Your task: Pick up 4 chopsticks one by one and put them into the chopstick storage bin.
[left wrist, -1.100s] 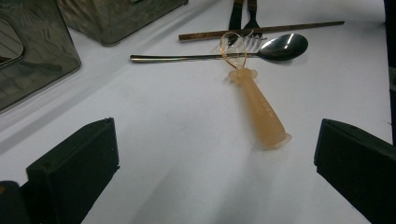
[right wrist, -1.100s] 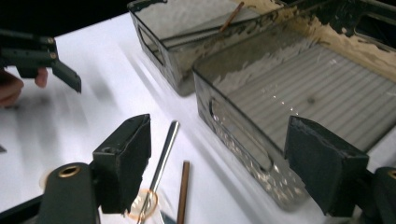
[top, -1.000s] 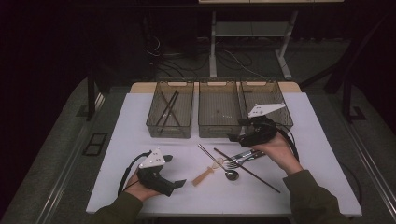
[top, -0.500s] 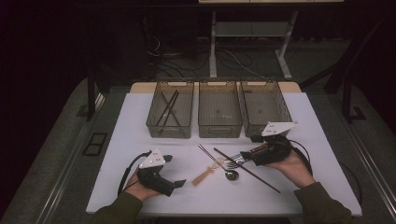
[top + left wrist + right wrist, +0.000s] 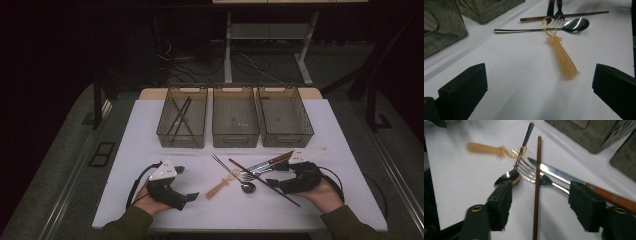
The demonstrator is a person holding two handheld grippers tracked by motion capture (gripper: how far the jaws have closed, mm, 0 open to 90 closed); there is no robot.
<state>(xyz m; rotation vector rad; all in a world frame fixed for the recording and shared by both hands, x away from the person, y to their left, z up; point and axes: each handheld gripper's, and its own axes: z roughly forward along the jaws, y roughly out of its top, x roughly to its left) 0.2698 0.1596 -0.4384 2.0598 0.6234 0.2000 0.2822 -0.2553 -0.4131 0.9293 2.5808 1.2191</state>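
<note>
Cutlery lies crossed at the table's middle front: a dark chopstick [image 5: 240, 166], a spoon [image 5: 247, 188], a fork [image 5: 246, 175], a wooden-handled knife [image 5: 279, 158] and an orange-handled wire tool [image 5: 217, 190]. My right gripper [image 5: 275, 176] rests low on the table at the right. In the right gripper view it is open [image 5: 542, 206], with the chopstick [image 5: 537, 182] running between its jaws, untouched. Beyond lie the fork [image 5: 531, 172], knife [image 5: 559, 173] and spoon [image 5: 507, 178]. My left gripper [image 5: 185, 182] [image 5: 537, 95] stands open at the front left, facing the orange tool [image 5: 564, 60].
Three clear bins stand in a row at the back of the white mat [image 5: 345, 150]. The left bin [image 5: 167, 134] holds several dark chopsticks; the middle bin [image 5: 235, 135] and the right bin [image 5: 287, 136] look empty. Dark floor and table legs lie beyond the table.
My right gripper has come down and toward me from near the right bin and now straddles the chopstick. The left gripper has stayed put.
</note>
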